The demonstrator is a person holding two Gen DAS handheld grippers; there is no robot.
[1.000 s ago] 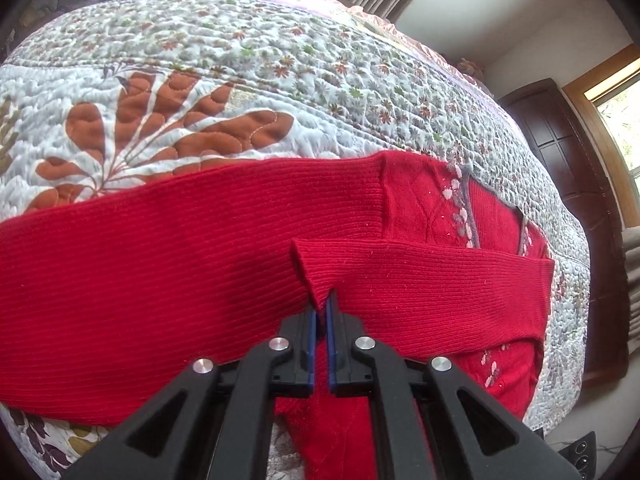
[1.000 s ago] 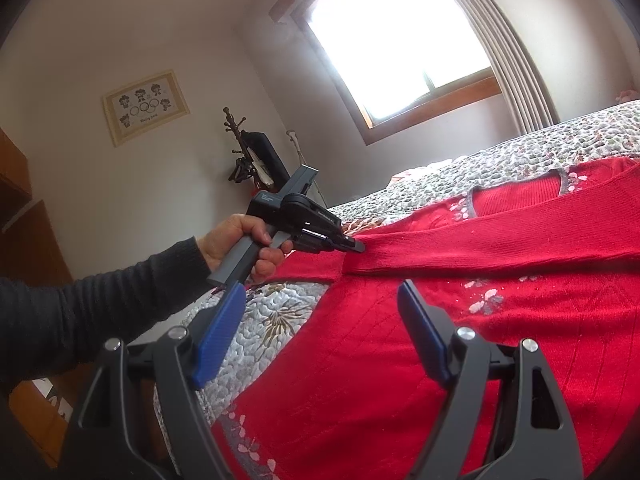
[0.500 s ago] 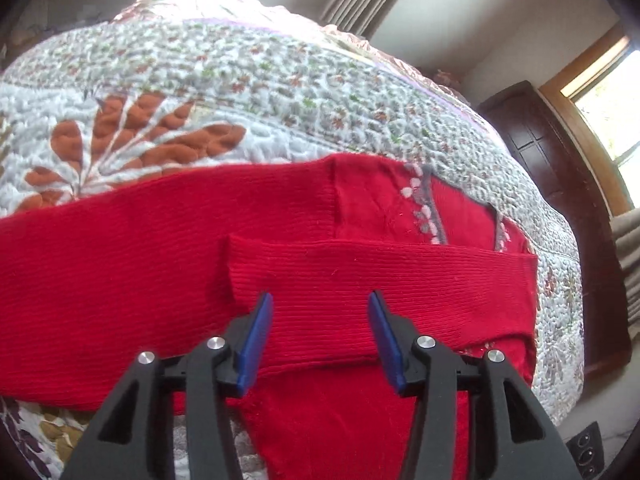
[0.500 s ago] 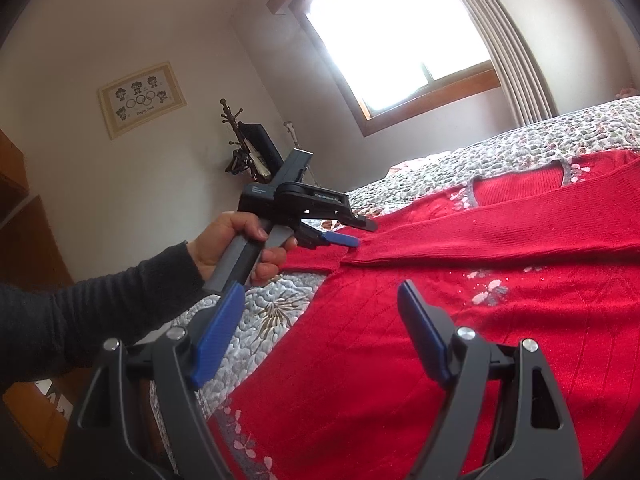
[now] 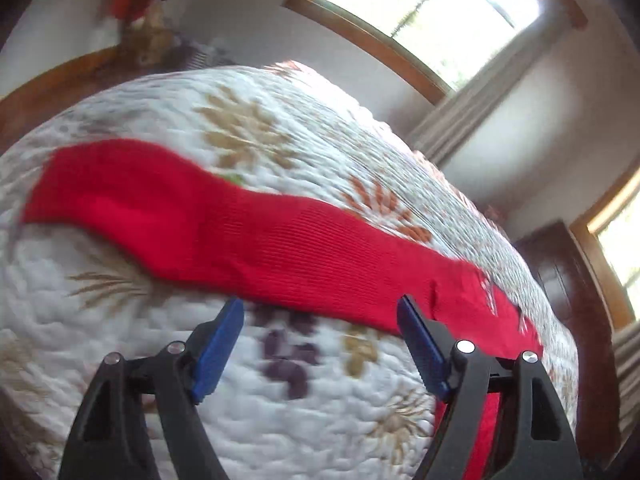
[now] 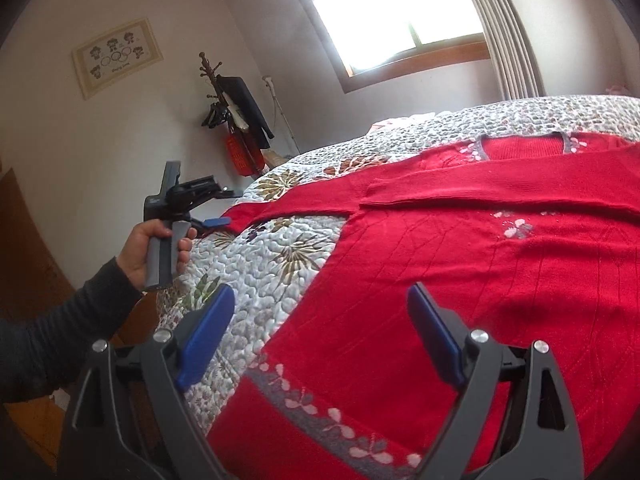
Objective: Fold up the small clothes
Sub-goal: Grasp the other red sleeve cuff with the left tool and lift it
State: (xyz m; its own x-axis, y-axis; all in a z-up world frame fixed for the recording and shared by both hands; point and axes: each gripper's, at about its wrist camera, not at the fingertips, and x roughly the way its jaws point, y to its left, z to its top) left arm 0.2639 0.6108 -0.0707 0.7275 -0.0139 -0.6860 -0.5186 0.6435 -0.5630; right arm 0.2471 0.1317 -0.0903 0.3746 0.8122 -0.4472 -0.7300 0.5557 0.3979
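Bedroom with a quilted bed (image 6: 280,248), red sweater (image 6: 500,280) spread flat on it. Soft, light knit, probably stretchy, so I'd pinch the outstretched sleeve (image 5: 248,232) near its cuff. Left hand-held gripper (image 5: 320,344) let go of the folded sleeve a second ago and now hangs spread wide; right hand-held gripper (image 6: 320,336) is spread too, empty.

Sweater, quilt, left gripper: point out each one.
sweater (image 6: 500,280), right wrist view, on its chest panel.
quilt (image 5: 280,128), left wrist view, on bare quilting.
left gripper (image 6: 222,207), right wrist view, between its fingertips.
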